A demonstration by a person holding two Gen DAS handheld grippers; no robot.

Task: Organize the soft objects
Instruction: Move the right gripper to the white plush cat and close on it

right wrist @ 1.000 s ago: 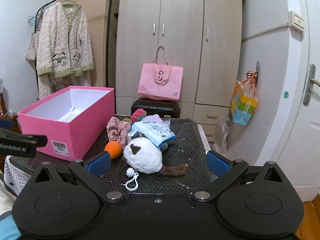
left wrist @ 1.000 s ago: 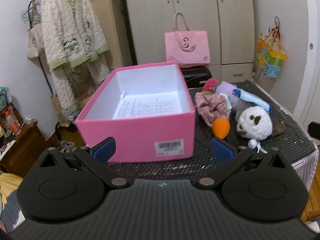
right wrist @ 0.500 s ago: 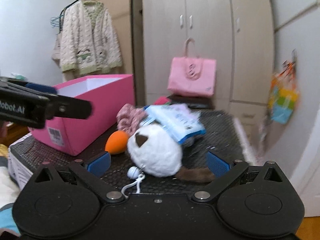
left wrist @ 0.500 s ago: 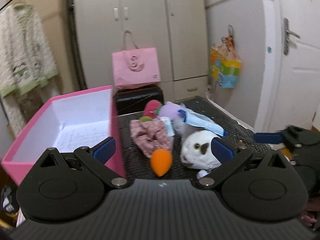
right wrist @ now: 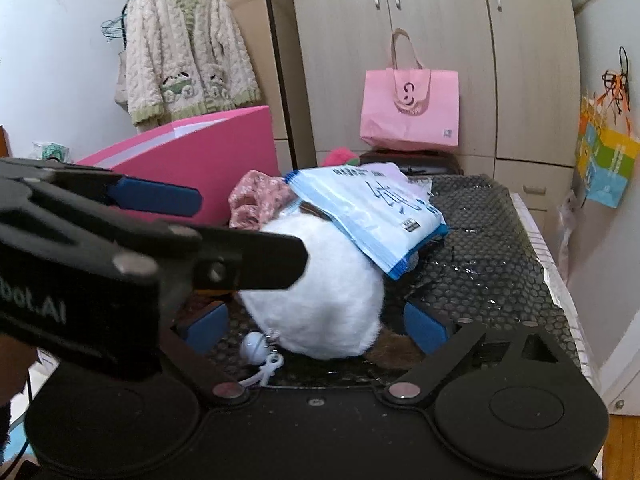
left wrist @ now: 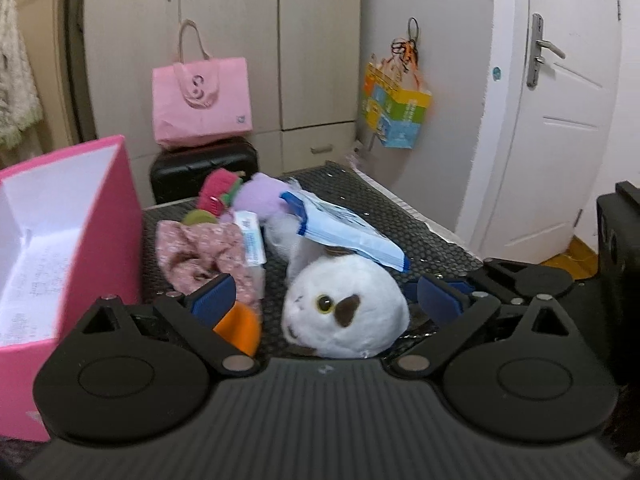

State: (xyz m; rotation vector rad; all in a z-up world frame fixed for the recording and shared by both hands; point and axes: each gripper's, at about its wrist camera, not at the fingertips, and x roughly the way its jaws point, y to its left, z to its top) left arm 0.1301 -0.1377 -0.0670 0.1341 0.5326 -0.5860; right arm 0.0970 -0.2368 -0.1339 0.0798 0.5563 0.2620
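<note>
— What are we looking at on the tabletop (left wrist: 432, 240)?

— We are seeing a white plush toy (left wrist: 346, 308) lying near the front edge, with a blue packet (left wrist: 348, 230) resting on top of it. Behind it we are seeing a flowered pink cloth (left wrist: 200, 250), a purple plush (left wrist: 260, 196) and a red knitted piece (left wrist: 218, 190). An orange ball (left wrist: 240, 326) is sitting just beside the toy, and the open pink box (left wrist: 120, 216) is standing at the left of the pile.

— How are our jaws doing?

— On the left gripper (left wrist: 324, 294) the jaws are standing wide and closing, with the plush toy between them; we are not seeing the pads pressing on it. On the right gripper (right wrist: 316, 322) the jaws are also wide and closing around the same toy (right wrist: 316, 284), from its other side, pads still apart from the fur.

— Anything else near it?

— A small white bell on a cord (right wrist: 254, 348) is lying against the toy.
</note>
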